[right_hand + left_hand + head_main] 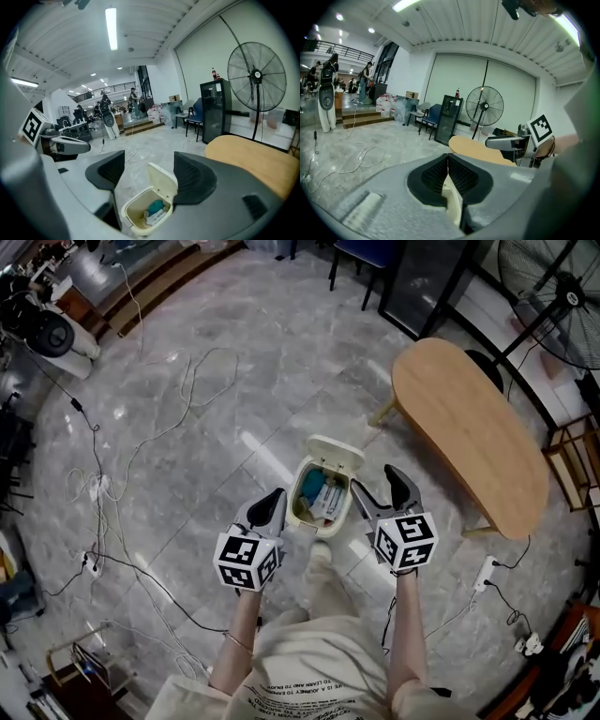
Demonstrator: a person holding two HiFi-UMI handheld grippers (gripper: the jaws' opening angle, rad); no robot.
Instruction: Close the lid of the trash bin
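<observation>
My right gripper point(378, 486), jaws spread and empty, hangs just right of the trash bin point(293, 505). My left gripper point(275, 499), jaws pressed together, hangs just left of it. The bin's lid point(336, 455) stands raised at its far edge.

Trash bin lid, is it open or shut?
Open. The lid stands tipped back off the trash bin, and teal and white rubbish shows inside.

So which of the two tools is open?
The right tool: its jaws stand wide apart, with the open bin showing between them. On the left tool the jaws are pressed together.
</observation>
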